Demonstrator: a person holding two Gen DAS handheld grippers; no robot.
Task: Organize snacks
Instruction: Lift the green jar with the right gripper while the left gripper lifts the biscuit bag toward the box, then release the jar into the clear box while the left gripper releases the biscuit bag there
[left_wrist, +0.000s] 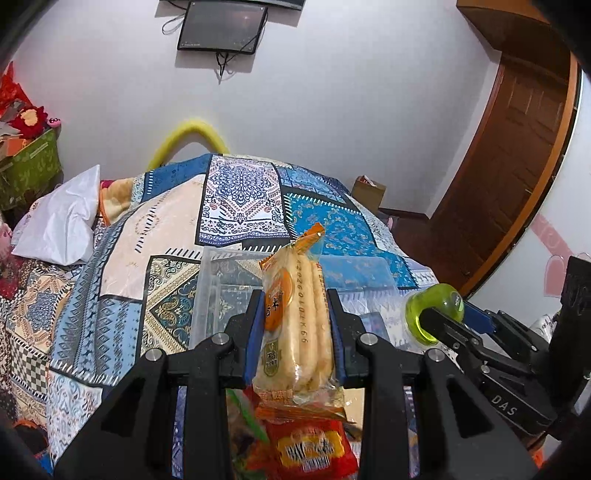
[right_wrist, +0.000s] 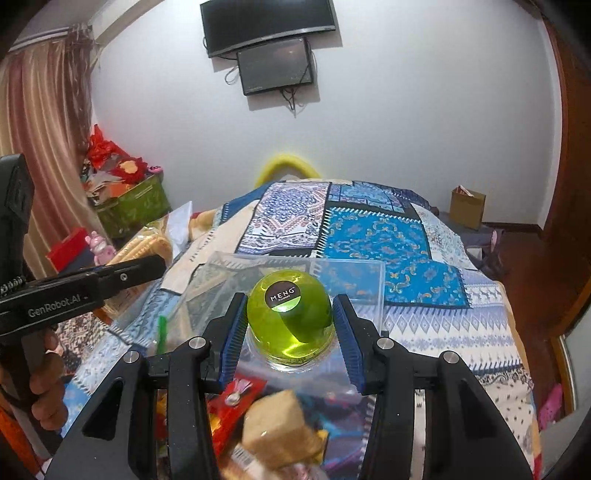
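Note:
My left gripper (left_wrist: 295, 299) is shut on a clear pack of rice crackers (left_wrist: 295, 325) with orange ends, held upright above the snack pile. My right gripper (right_wrist: 291, 306) is shut on a round green jelly cup (right_wrist: 290, 321) with a black label on top; in the left wrist view the cup (left_wrist: 436, 310) sits to the right of the crackers. A clear plastic box (right_wrist: 288, 273) stands on the bed just beyond both grippers; it also shows in the left wrist view (left_wrist: 207, 295). A red snack pack (left_wrist: 314, 446) lies below the left gripper.
The patchwork bedspread (right_wrist: 373, 236) covers the bed. More loose snacks (right_wrist: 280, 432) lie under the right gripper. A white pillow (left_wrist: 62, 221) is at the left, a cardboard box (right_wrist: 467, 206) by the far wall, and a wooden door (left_wrist: 517, 147) at the right.

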